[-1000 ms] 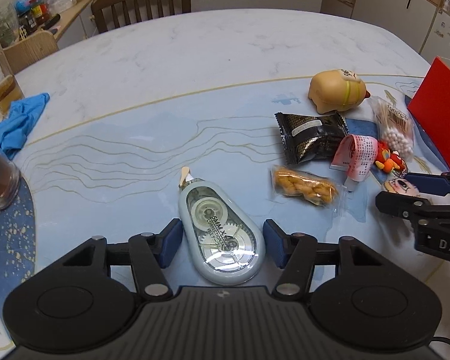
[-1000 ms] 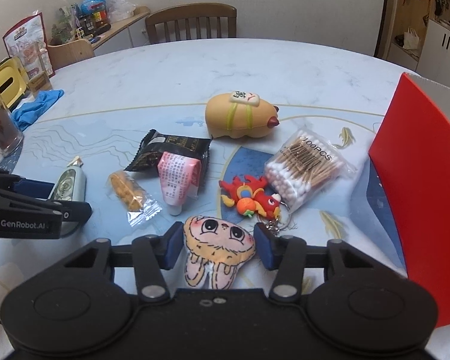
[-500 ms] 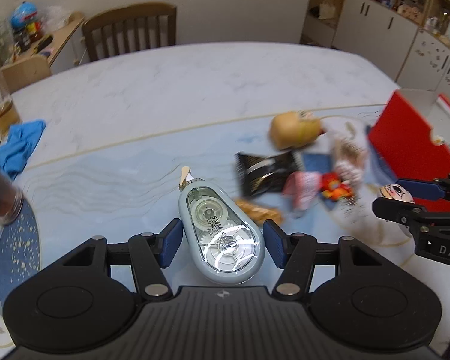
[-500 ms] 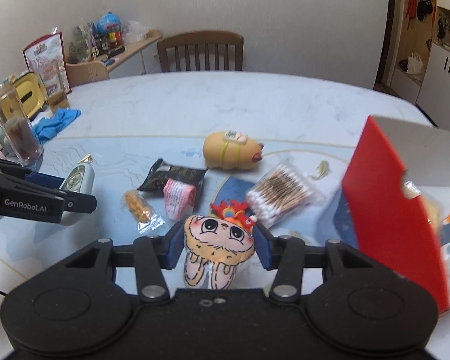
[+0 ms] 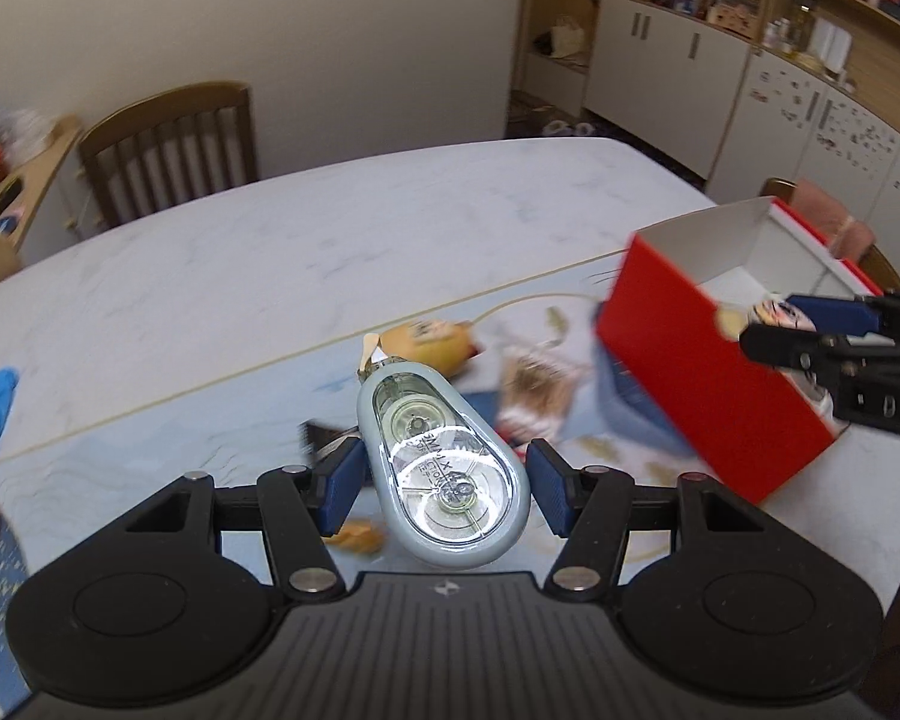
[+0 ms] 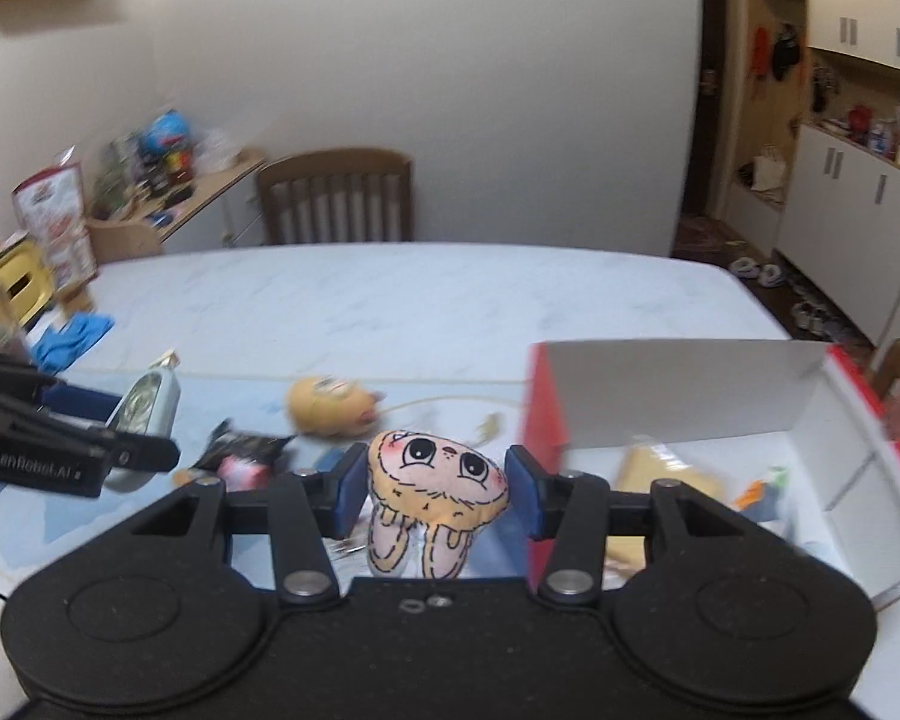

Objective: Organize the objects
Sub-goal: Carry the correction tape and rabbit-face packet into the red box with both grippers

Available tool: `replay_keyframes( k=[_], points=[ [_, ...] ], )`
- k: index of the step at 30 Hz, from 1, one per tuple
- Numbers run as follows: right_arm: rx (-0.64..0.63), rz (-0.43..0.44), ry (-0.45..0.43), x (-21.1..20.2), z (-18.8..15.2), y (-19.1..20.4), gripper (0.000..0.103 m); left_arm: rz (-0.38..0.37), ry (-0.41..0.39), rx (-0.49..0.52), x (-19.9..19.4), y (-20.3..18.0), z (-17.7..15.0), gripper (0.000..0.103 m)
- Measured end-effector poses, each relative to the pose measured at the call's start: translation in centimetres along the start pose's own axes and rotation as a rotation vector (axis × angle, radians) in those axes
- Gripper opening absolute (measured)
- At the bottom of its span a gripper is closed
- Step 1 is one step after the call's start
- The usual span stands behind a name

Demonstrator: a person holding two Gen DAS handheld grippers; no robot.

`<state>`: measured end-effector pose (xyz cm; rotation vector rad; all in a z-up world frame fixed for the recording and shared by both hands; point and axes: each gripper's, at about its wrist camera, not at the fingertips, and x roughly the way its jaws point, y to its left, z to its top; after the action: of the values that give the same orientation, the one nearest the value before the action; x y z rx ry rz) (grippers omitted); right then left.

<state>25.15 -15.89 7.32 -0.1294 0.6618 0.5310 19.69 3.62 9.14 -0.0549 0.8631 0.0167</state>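
My left gripper [image 5: 447,486] is shut on a grey-blue correction tape dispenser [image 5: 444,462], held in the air above the table with its tip pointing away. My right gripper [image 6: 437,492] is shut on a flat plush bunny face [image 6: 435,480], also lifted. An open red box [image 5: 702,372] with white inside walls stands at the right. In the left wrist view the right gripper [image 5: 810,324] hangs over that box's near corner. In the right wrist view the red box [image 6: 543,420] sits just right of the plush, and the left gripper [image 6: 90,444] shows at the left edge.
On the blue mat lie a yellow pig toy [image 6: 330,405], a black snack packet [image 6: 240,444] and a blurred cotton swab pack [image 5: 534,378]. A yellow packet [image 6: 660,468] lies inside the box. A blue cloth [image 6: 72,336] is far left; a wooden chair [image 5: 174,150] stands behind the table.
Both grippers rose off the table with the tape dispenser and the plush bunny still held, and swung right toward the red box. The items on the mat stayed put.
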Motion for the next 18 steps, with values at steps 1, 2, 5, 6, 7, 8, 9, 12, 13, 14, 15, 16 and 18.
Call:
replay_keyframes(
  k=[1,2,5,6,7,8,9,12,13,14,15,16,18],
  points=[
    [0.011,-0.011,-0.005,-0.2,0.1,-0.8,0.048,-0.005,0.0,0.008,0.2,-0.8,0.3,0.059],
    [0.021,-0.021,-0.008,-0.3,0.2,-1.7,0.048,-0.013,0.0,0.016,0.4,-1.5,0.7,0.059],
    [0.047,-0.056,-0.012,-0.4,0.2,-4.3,0.048,-0.032,0.004,0.042,1.3,-3.9,1.7,0.059],
    [0.057,-0.068,-0.012,-0.4,0.1,-5.1,0.048,-0.036,0.005,0.052,1.6,-4.7,2.1,0.059],
    [0.06,-0.083,-0.012,-0.4,0.0,-5.9,0.048,-0.041,0.005,0.061,1.8,-5.6,2.5,0.059],
    [0.061,-0.103,-0.013,-0.3,-0.1,-6.7,0.048,-0.048,0.003,0.069,2.1,-6.4,3.0,0.059],
    [0.068,-0.121,-0.013,-0.2,-0.2,-7.5,0.048,-0.056,-0.001,0.077,2.3,-7.3,3.5,0.059],
    [0.098,-0.15,-0.006,-0.1,-0.6,-10.2,0.048,-0.077,-0.011,0.099,2.9,-9.8,4.8,0.059],
    [0.103,-0.163,-0.005,0.0,-0.6,-11.0,0.048,-0.086,-0.014,0.106,3.1,-10.6,5.2,0.059],
    [0.11,-0.174,-0.003,0.1,-0.7,-11.7,0.048,-0.094,-0.018,0.114,3.4,-11.4,5.7,0.059],
    [0.118,-0.183,-0.001,0.1,-0.9,-12.4,0.048,-0.1,-0.02,0.124,3.7,-12.3,6.0,0.059],
    [0.125,-0.192,0.0,0.2,-1.0,-13.1,0.048,-0.106,-0.022,0.134,4.0,-13.1,6.4,0.059],
    [0.133,-0.222,0.006,0.5,-1.2,-14.4,0.048,-0.117,-0.023,0.153,4.6,-14.8,7.0,0.059]
  ],
)
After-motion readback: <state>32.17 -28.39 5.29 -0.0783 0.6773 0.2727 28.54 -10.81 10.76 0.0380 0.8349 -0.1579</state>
